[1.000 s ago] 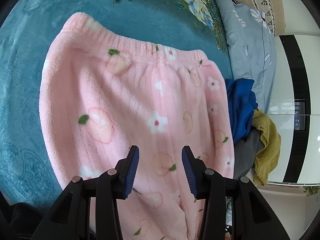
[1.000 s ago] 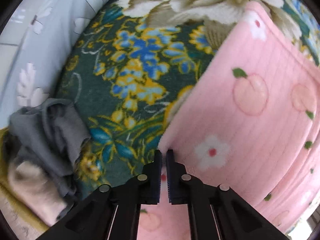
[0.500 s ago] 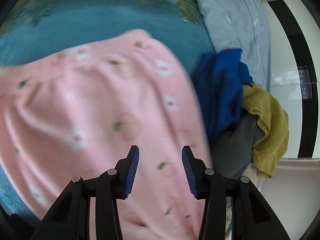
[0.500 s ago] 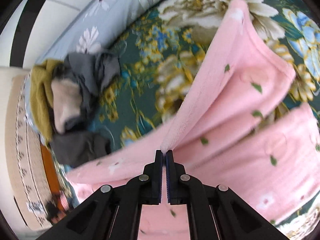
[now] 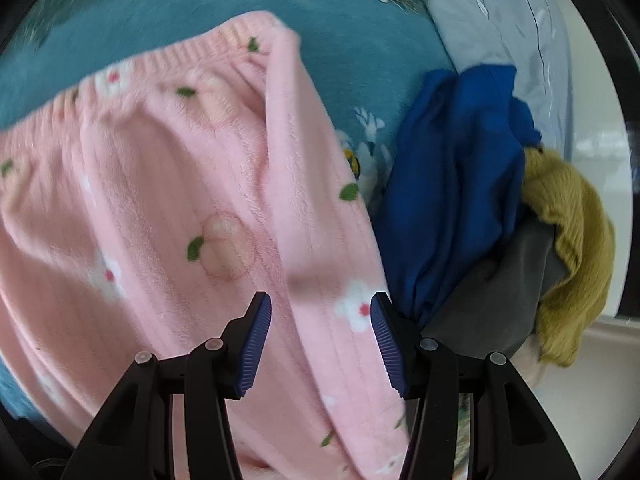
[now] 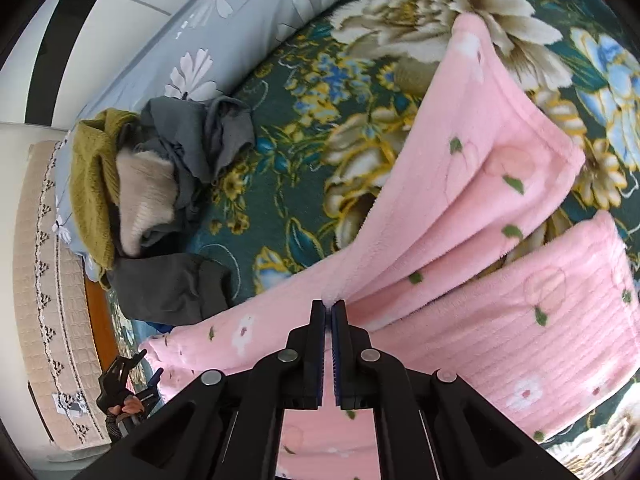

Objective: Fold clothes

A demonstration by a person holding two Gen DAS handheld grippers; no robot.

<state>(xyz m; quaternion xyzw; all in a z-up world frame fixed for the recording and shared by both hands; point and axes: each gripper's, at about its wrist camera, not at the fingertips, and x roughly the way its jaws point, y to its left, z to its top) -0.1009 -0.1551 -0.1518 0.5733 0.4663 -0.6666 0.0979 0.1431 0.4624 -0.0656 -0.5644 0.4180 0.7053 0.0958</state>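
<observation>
Floral bedspread (image 6: 304,184) under pink trousers (image 6: 480,184) pinched in right claw (image 6: 330,312)

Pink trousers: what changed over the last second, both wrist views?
The right gripper, shut on the pink trousers throughout, has lifted a fold of them off the flowered blanket, so the cloth now hangs taut from its tips. The left gripper has swung toward the trousers' right edge, beside the clothes pile; its jaws have just been opening, over the cloth without gripping it. The pile stayed put.
</observation>
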